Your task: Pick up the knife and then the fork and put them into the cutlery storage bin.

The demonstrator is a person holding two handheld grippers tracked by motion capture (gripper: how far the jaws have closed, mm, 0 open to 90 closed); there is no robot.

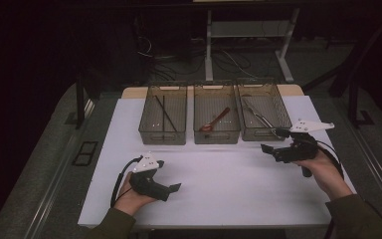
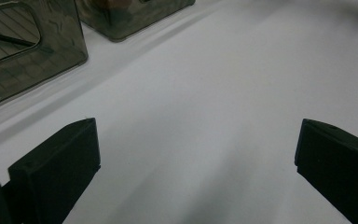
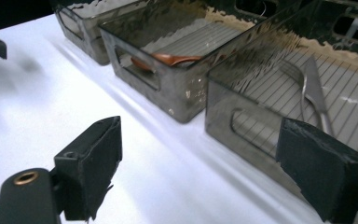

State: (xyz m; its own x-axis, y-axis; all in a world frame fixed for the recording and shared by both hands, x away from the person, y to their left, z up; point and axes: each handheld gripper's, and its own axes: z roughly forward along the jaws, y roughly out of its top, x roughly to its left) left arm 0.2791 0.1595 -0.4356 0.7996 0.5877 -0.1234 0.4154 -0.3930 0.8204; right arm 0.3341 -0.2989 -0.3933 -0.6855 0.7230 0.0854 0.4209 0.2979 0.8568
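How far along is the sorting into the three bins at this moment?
Done, as it looks: the chopsticks lie in the left bin, the spoon in the middle bin, and metal cutlery in the right bin. In hand: nothing; the left gripper and right gripper are both open. Left: no loose item lies on the white table.

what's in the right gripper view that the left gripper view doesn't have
Right gripper view: the metal cutlery in the nearest bin and a reddish spoon in the middle bin. Left gripper view: dark chopsticks inside the bin at its left edge. Shared: smoky bins on the white table, each framed by wide-open, empty black jaws.
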